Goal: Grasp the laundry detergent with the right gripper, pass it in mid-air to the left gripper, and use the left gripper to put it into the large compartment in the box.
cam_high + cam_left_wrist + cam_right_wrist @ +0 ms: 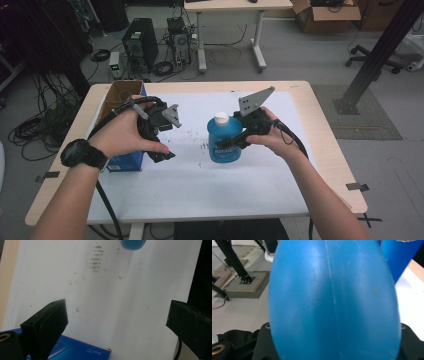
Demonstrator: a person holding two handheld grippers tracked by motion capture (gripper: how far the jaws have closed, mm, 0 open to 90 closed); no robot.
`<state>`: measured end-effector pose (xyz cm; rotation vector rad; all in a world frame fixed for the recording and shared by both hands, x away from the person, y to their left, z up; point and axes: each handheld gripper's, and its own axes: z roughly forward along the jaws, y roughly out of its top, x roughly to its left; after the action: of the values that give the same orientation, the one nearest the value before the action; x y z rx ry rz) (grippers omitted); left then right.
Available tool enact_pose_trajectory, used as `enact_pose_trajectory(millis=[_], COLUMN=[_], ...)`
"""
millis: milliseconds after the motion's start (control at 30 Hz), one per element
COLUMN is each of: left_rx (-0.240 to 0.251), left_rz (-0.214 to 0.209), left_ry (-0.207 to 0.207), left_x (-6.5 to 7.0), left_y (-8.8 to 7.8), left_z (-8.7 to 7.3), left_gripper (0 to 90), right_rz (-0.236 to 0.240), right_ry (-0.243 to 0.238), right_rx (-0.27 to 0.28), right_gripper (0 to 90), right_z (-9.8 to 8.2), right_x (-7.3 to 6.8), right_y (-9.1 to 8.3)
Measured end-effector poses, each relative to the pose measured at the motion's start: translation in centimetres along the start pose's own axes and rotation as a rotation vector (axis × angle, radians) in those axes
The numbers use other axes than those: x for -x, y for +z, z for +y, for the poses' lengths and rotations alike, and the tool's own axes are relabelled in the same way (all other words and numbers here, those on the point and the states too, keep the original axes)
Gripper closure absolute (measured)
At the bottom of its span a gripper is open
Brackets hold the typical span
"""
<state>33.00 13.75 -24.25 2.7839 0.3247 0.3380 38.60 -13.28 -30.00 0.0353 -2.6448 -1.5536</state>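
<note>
Bottle, blue w/ white cap, is clamped in my right gripper, jaws pressed on its body from the right side. It stands upright over the white sheet that covers most of the worktop, roughly mid-table, a bit toward the right half. Can't tell from the high view if its base touches the sheet; the left gripper view shows the rounded blue bottom at the top edge w/ what looks like a gap under it, so I read it as off the surface. In the right gripper view the blue body bulges right in front of the lens, seam line running down its middle.

Left gripper sits nr the left edge of the sheet, well apart from the bottle. Its jaws stand wide apart w/ nothing between them, only smudged white sheet under them. Just beside it, at the table's left side, is a blue box, w/ a brown cardboard box behind it toward the far-left corner. Blue box corner w/ white print also shows at the bottom of the left gripper view. Person's left wrist wears a black watch.
</note>
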Motion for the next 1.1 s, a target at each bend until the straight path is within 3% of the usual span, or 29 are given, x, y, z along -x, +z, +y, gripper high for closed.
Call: enact_pose_trajectory(millis=[300, 633, 867, 1100], left_rx=[0.087, 0.187, 0.207, 0.182], left_rz=[-0.018, -0.054, -0.073, -0.089], left_ry=[-0.007, -0.020, -0.012, 0.032], left_x=[0.0, 0.3, 0.6, 0.7], left_y=[-1.7, -2.6, -2.4, -2.1], left_z=[1.0, 2.2, 3.2, 4.2], left_gripper=[4.0, 4.0, 4.0, 6.5], right_rz=[0.052, 0.088, 0.100, 0.104], right_ry=[-0.032, -0.038, -0.042, -0.038], right_rx=[-0.027, -0.057, -0.071, -0.076], right_gripper=[42.4, 42.4, 42.5, 42.5], right_z=[2.6, 3.2, 3.5, 3.5], right_x=[-0.3, -0.6, -0.8, -0.8], right_y=[2.0, 4.2, 5.1, 5.4])
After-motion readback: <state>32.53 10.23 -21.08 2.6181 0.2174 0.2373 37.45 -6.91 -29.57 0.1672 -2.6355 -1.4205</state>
